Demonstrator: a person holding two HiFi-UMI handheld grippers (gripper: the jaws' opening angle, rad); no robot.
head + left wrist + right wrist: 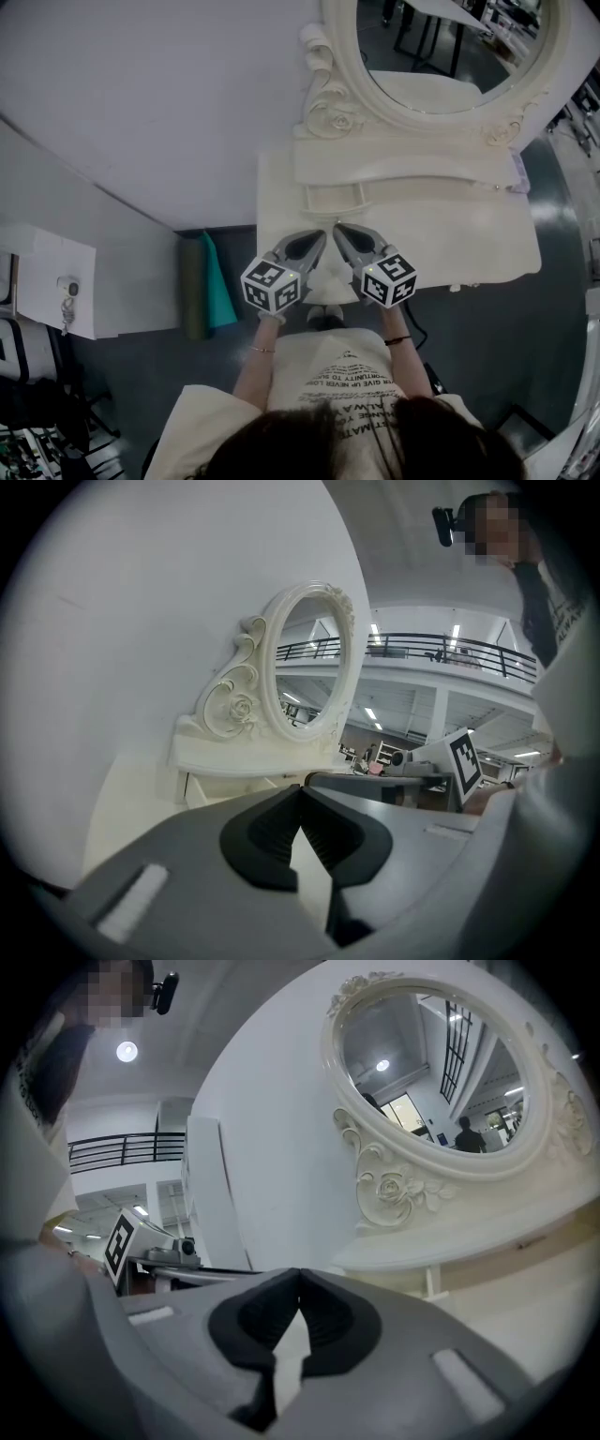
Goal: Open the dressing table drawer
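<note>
Position: the cream dressing table (469, 244) stands against the white wall, its oval mirror (459, 47) and carved shelf (403, 164) at the back; its drawer sits under the front edge nearest the person, where both grippers hang, and no view shows its face or handle.

Grippers: the left gripper (300, 799) has its pads pressed together at the tips with nothing between them; the right gripper (298, 1288) is likewise closed and empty; both point almost level towards the mirror, side by side.

Drawer state: a pale shape (330, 279) shows between the two grippers past the front edge; whether it is the drawer drawn out cannot be told; the scene fits hands poised ahead of a reach for the handle, and equally hands lifted off a drawer already pulled.

Judgement on conduct: whichever stage this is, the tips should stay clear of the tabletop edge; any pull on such a drawer would want a firm pinch on the handle and a straight, level draw towards the body, since a skewed pull could jam it.
</note>
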